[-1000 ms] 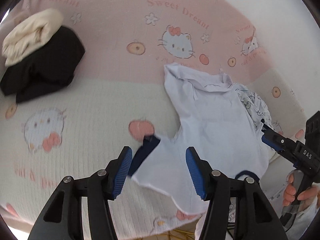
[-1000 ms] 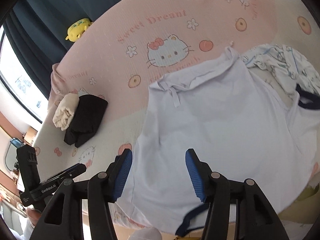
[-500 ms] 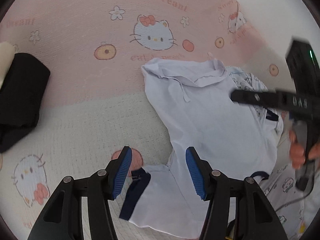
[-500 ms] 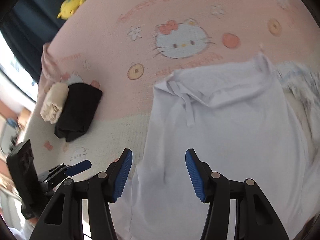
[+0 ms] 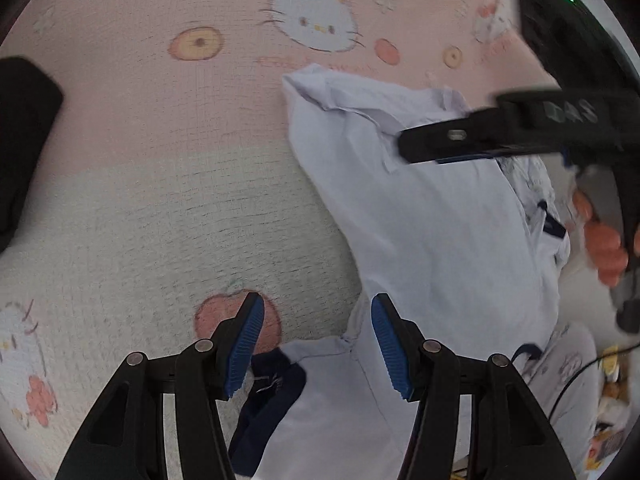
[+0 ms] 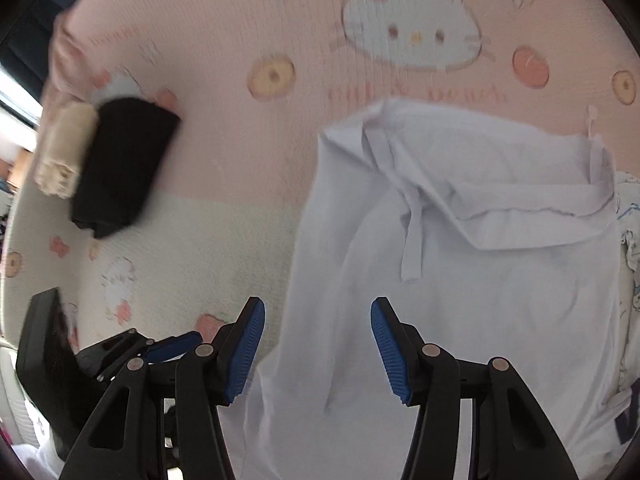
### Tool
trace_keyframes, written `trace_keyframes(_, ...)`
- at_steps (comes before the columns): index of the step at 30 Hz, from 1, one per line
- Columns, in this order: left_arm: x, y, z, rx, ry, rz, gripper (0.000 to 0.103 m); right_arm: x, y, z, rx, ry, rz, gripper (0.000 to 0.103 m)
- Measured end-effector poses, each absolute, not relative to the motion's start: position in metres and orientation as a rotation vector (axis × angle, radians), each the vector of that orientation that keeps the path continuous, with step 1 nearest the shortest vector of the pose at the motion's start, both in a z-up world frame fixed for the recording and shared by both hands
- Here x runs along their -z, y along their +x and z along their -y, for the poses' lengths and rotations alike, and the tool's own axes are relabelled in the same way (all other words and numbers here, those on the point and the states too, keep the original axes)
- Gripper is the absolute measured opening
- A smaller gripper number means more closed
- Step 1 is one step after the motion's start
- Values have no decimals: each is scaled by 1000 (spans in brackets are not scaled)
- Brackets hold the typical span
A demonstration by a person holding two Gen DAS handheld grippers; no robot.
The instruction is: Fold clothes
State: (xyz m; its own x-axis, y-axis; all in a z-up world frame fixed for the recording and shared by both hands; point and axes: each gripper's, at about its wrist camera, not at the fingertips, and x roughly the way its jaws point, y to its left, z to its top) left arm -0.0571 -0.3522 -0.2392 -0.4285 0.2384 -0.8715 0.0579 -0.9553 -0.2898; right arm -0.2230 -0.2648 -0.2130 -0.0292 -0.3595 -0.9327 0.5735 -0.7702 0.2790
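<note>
With both views drawn closer over the bed [image 6: 224, 240], the pale blue T-shirt [image 5: 432, 216] lying spread there is best taken at its navy-cuffed sleeve [image 5: 276, 384] by the wide-open left hand-held gripper [image 5: 316, 340], the equally wide right hand-held gripper [image 6: 316, 340] pinning the body.

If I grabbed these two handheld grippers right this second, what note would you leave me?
Left gripper: open, empty, low over the sleeve with the navy cuff.
Right gripper: open, empty, over the left edge of the pale blue shirt.
The shirt lies spread on the cartoon-cat blanket, hem flipped over at the far end, no fold made yet.
Black and cream folded clothes sit to the far left.
Left to do: grasp sleeve and side, fold the shirt.
</note>
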Motion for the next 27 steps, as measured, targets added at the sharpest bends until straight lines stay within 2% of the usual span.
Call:
trace_keyframes(7,254,-63,345,-2422,-1589,603,53,239,-219,282,1729,1759,-237,55)
trace_keyframes(14,258,-66,340,-2392,-1634,613,53,266,-219,296,1764,1705,-332,54)
trace_keyframes(16,254,-67,336,-2389,-1627,596,53,273,-221,293,1801,1704,-365,42)
trace_keyframes(17,252,-67,334,-2389,-1623,591,53,276,-221,290,1823,1704,-390,23)
trace_keyframes(20,250,-66,331,-2400,-1626,574,53,276,-219,276,1821,1671,-369,13)
trace_keyframes(23,248,-66,329,-2411,-1629,556,53,275,-221,256,1841,1662,-300,12)
trace_keyframes(27,245,-65,325,-2425,-1633,533,53,280,-230,220,1815,1659,-31,12)
